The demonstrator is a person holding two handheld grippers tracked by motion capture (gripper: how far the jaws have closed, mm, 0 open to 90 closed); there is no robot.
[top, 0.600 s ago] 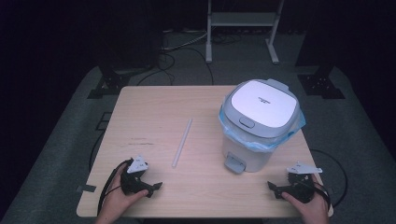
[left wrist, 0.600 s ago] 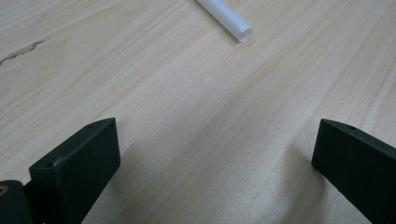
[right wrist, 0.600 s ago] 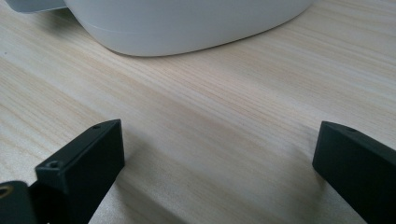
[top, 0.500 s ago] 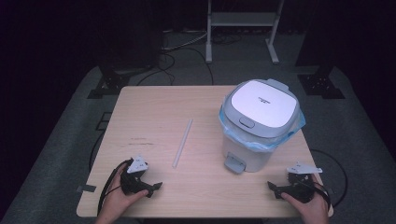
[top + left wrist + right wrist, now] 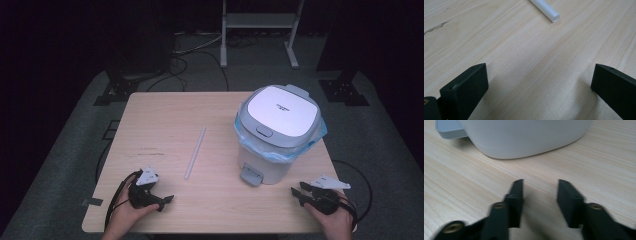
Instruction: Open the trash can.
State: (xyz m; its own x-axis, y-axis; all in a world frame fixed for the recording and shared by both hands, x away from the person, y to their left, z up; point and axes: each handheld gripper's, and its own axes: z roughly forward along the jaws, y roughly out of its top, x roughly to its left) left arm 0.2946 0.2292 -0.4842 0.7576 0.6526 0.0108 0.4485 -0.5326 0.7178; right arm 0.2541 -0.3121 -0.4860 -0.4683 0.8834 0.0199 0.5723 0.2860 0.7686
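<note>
Nothing has begun yet, by the look of it: the white straw (image 5: 195, 153) lies loose on the worktop (image 5: 210, 112) left of the pedal bin (image 5: 278, 132), whose lid is down. The left gripper (image 5: 167, 200) gapes wide and empty just short of the straw; the right gripper (image 5: 295, 192), partly open and empty, waits before the bin.

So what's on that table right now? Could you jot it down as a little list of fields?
table: light wood
bin: white pedal bin, lid shut, blue bag edge showing under the lid, foot pedal facing the person
straw: white straw lying flat mid-table, left of the bin, touched by nothing
left gripper: near the front edge, jaws wide open, nothing between them
right gripper: near the front edge by the bin, jaws partly open, holding nothing
</note>
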